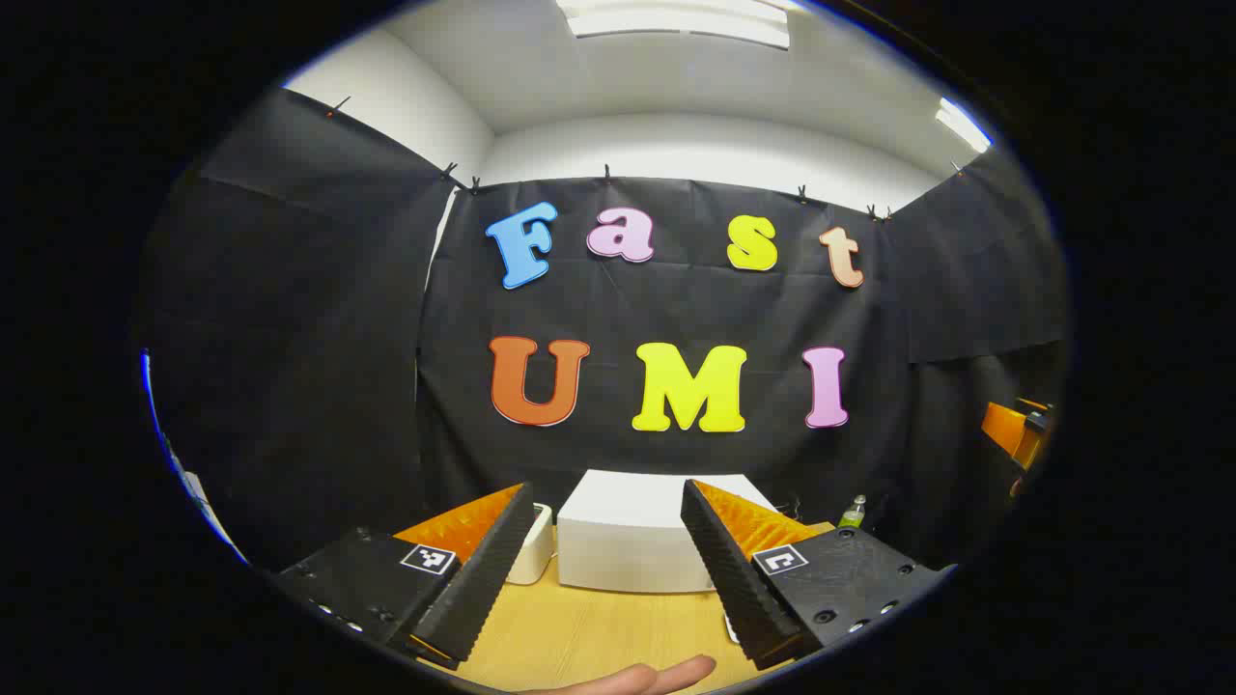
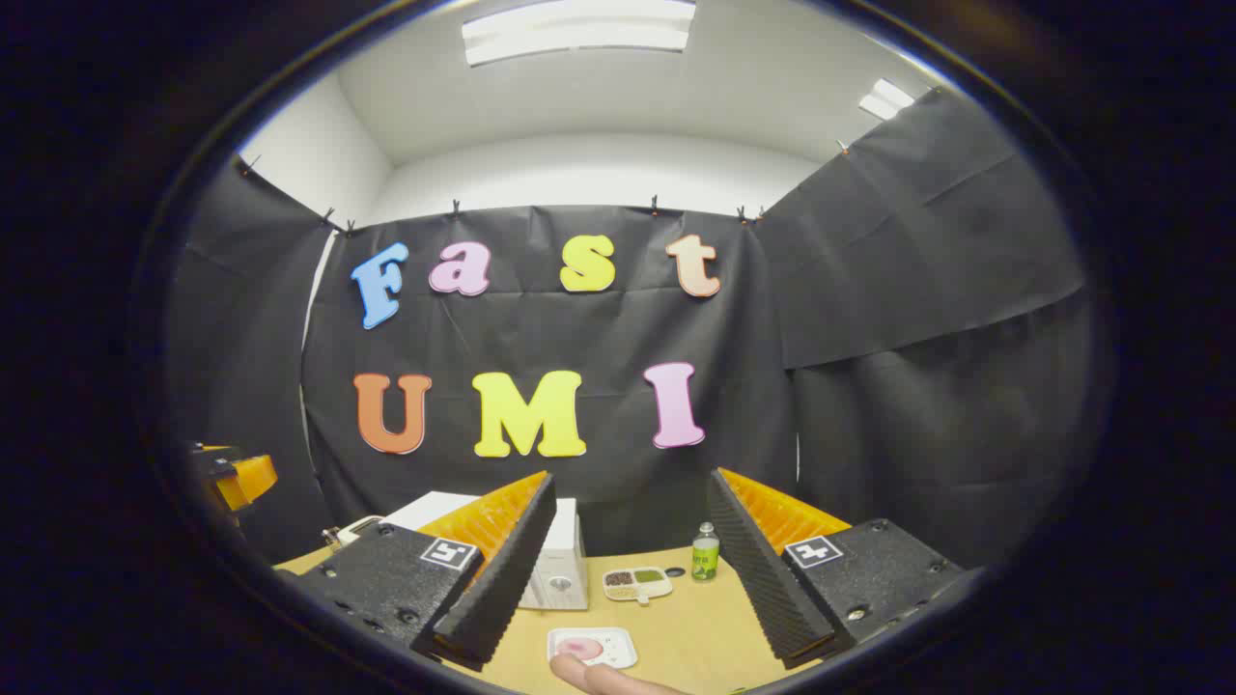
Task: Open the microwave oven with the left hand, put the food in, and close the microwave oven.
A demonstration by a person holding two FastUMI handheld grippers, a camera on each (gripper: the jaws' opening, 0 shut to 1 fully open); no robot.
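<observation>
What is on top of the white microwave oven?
Nothing visible sits on the microwave oven; its flat white top shows bare in the left gripper view. The left gripper fingers cover both top edges, so those strips cannot be checked.

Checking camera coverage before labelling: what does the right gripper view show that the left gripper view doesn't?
Right gripper view: a white tray of pink food near the table's front edge, and a divided dish beside the bottle.
Left gripper view: a small white box to the left of the microwave.
Both: the closed white microwave, the green bottle, the wooden table, a fingertip at the bottom edge, and open grippers holding nothing.
</observation>
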